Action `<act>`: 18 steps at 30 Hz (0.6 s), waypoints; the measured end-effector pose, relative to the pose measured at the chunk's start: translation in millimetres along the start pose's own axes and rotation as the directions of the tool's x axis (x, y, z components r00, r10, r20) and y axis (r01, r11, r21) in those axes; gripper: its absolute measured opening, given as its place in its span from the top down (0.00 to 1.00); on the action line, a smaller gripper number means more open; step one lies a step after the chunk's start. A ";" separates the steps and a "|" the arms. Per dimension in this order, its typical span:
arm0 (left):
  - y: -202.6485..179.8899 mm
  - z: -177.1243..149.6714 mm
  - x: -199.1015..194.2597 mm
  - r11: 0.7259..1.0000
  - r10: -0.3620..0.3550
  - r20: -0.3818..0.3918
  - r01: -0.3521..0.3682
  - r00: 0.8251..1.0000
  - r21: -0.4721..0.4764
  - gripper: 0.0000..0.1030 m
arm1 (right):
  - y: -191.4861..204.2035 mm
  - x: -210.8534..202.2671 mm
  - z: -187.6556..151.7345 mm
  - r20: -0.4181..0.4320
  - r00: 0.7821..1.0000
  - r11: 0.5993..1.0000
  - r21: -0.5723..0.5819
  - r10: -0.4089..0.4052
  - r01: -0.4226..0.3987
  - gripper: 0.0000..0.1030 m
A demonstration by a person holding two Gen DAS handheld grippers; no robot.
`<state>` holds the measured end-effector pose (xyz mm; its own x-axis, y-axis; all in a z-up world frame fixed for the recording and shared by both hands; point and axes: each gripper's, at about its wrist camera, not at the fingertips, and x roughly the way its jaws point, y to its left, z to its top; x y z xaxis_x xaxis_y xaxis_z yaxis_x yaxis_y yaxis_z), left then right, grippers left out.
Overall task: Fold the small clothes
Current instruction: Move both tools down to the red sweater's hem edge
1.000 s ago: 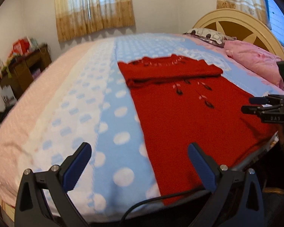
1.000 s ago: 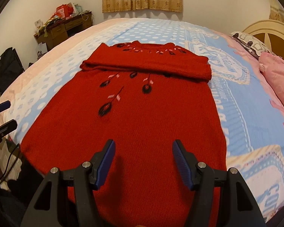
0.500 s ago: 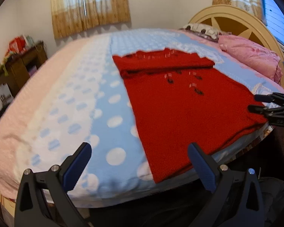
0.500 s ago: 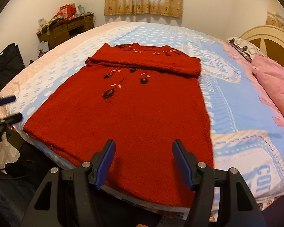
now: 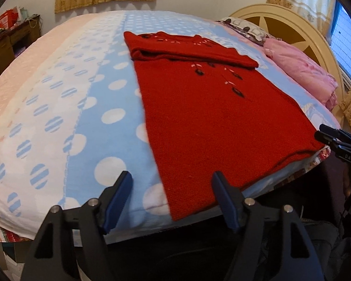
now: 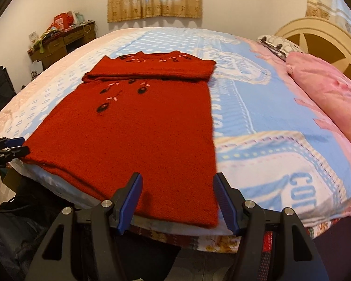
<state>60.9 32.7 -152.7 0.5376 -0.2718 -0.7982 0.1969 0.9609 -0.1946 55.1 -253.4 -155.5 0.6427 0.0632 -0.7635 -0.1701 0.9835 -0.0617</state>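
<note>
Left wrist view: my left gripper [image 5: 172, 194] hangs at the foot edge of the bed, jaws spread wide and holding nothing, its blue pads [image 5: 117, 200] framing the near left corner of the red sweater [image 5: 213, 117]. The corner lies between the jaws, closer to the right pad, with no contact I can make out. The sweater lies flat on the blue polka-dot bedspread [image 5: 105, 107] ahead of the jaws, its far end folded back over itself into a thick band where dark flower embroidery shows. Beyond the right jaw, my right gripper [image 5: 332, 138] pokes in at the sweater's other near corner; from this side I cannot tell whether it touches the cloth.

From the right wrist, my right gripper [image 6: 177, 201] is likewise parted and empty, the sweater [image 6: 138, 135] hem running between its jaws and the right near corner lying just inside the right pad [image 6: 224, 201]. Off past the left jaw, the left gripper [image 6: 9, 146] sits at the far hem corner. Right of the jaws the bedspread [image 6: 257, 126] shows printed lettering, and a pink pillow [image 6: 325, 89] rests by the cream headboard [image 6: 316, 30]. A cluttered wooden desk [image 6: 60, 44] stands far ahead to the left.
</note>
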 end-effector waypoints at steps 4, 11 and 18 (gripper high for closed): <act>-6.0 -1.6 -1.8 1.000 -0.021 -0.003 0.021 1.000 0.018 0.30 | -13.1 -3.1 -8.8 -0.013 1.000 0.999 0.040 -0.003 0.004 0.39; -15.9 -2.1 -0.8 0.997 -0.048 -0.014 0.049 0.999 0.059 0.36 | -20.9 0.2 -22.1 -0.038 0.999 0.997 0.070 0.018 -0.015 0.39; -16.5 -1.1 1.5 0.997 -0.047 -0.026 0.048 0.999 0.059 0.36 | -22.0 5.5 -24.1 -0.026 0.997 0.992 0.107 0.072 -0.069 0.54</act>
<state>57.5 16.5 -151.3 0.5060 -0.3151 -0.8029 0.2705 0.9419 -0.1992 44.4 -278.7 -173.8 0.6090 0.1293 -0.7825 -0.1326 0.9893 0.0602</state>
